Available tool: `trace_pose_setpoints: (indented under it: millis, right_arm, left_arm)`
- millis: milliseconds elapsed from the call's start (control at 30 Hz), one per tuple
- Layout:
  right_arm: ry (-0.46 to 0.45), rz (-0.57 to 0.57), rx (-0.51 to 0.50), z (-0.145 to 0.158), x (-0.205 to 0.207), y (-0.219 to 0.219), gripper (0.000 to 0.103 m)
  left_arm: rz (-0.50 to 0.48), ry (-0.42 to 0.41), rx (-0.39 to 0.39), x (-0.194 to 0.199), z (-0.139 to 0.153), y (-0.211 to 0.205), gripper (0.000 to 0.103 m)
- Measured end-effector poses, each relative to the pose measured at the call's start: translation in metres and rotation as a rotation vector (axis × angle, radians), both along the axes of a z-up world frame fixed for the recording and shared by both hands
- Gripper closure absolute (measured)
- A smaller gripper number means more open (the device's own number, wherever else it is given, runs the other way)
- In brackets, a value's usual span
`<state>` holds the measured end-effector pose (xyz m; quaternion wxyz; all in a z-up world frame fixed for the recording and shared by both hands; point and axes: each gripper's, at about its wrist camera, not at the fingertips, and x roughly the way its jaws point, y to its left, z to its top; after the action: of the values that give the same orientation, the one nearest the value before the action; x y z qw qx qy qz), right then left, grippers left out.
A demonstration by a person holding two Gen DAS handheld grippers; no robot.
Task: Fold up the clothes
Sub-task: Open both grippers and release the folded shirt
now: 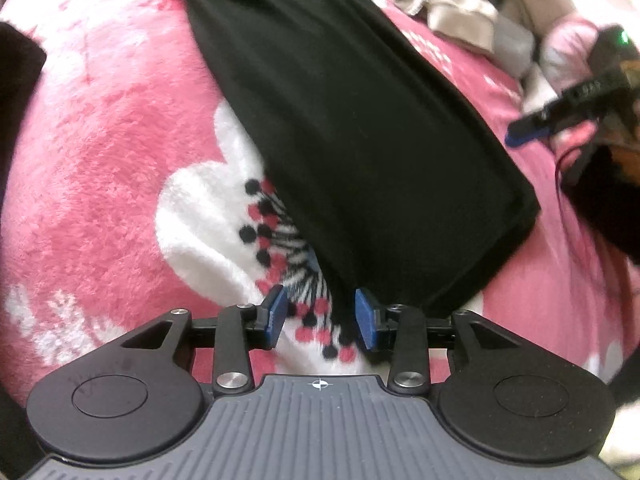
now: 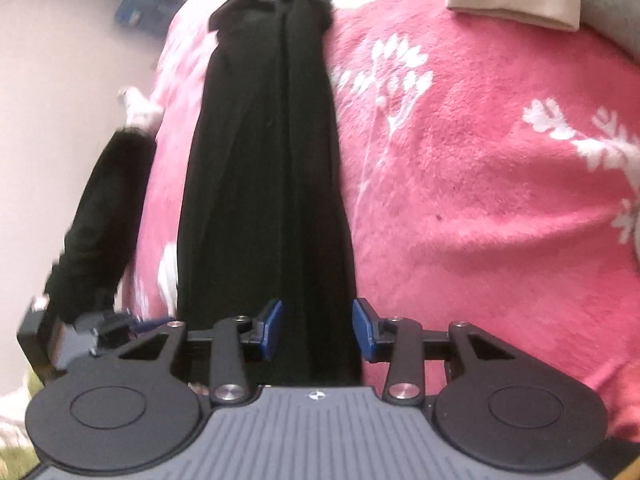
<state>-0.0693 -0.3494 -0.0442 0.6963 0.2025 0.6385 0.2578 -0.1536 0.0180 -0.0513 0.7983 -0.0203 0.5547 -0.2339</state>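
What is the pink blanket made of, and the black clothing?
The pink blanket looks like fluffy fleece: its fuzzy pile shows. The black clothing looks like soft, matte knit fabric, maybe cotton; it drapes smoothly without shine.

A bed covered by a fluffy pink fleece blanket printed with white flowers and leaf sprigs, plus one large white blossom with black and red dots. A long black knit garment, folded into a narrow strip, lies directly on the blanket, running from the near edge toward the far edge. At the far right corner of the bed, a crumpled pile of beige and grey clothes rests on the blanket, well apart from the near edge. From the right wrist view, the bed's left edge drops to a pale floor.
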Motion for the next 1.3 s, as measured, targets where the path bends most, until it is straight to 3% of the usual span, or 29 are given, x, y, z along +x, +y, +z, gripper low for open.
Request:
trace_pose_setpoints:
  millis: [233, 400, 500, 567, 700, 833, 967, 1067, 1100, 1167, 1200, 1300]
  right_arm:
    - [0.15, 0.04, 0.041, -0.026, -0.014, 0.009, 0.061]
    - [0.161, 0.056, 0.012, -0.024, -0.023, 0.016, 0.068]
    - [0.168, 0.066, -0.006, -0.023, -0.028, 0.02, 0.093]
    - [0.173, 0.073, -0.018, -0.022, -0.031, 0.023, 0.096]
    - [0.122, 0.106, -0.032, 0.005, -0.04, 0.03, 0.097]
    - [0.103, 0.137, -0.029, 0.032, -0.055, 0.038, 0.097]
    - [0.152, 0.184, -0.052, 0.04, -0.078, 0.045, 0.097]
    - [0.221, 0.201, -0.088, 0.024, -0.092, 0.051, 0.097]
    - [0.256, 0.184, -0.108, 0.012, -0.095, 0.052, 0.092]
    - [0.32, 0.146, -0.149, -0.008, -0.098, 0.052, 0.077]
    - [0.344, 0.122, -0.171, -0.013, -0.099, 0.049, 0.064]
    - [0.309, 0.062, -0.2, 0.012, -0.095, 0.029, 0.06]
  left_arm:
    - [0.018, 0.053, -0.064, -0.01, -0.014, -0.011, 0.066]
    - [0.062, 0.085, -0.104, -0.02, -0.017, -0.006, 0.068]
    - [0.064, 0.051, -0.067, -0.022, -0.013, -0.013, 0.087]
    - [0.061, 0.032, -0.06, -0.023, -0.007, -0.014, 0.1]
    - [0.072, 0.028, -0.084, -0.022, 0.01, -0.004, 0.102]
    - [0.011, -0.029, -0.062, -0.036, 0.037, -0.001, 0.103]
    - [-0.056, 0.032, -0.058, -0.053, 0.045, 0.003, 0.103]
    - [-0.136, 0.072, -0.004, -0.067, 0.033, -0.003, 0.103]
    - [-0.167, 0.077, 0.037, -0.07, 0.024, -0.009, 0.103]
    - [-0.2, 0.083, 0.107, -0.072, 0.01, -0.018, 0.1]
    - [-0.201, 0.083, 0.127, -0.073, 0.007, -0.02, 0.098]
    - [-0.205, 0.072, 0.106, -0.073, 0.017, -0.01, 0.081]
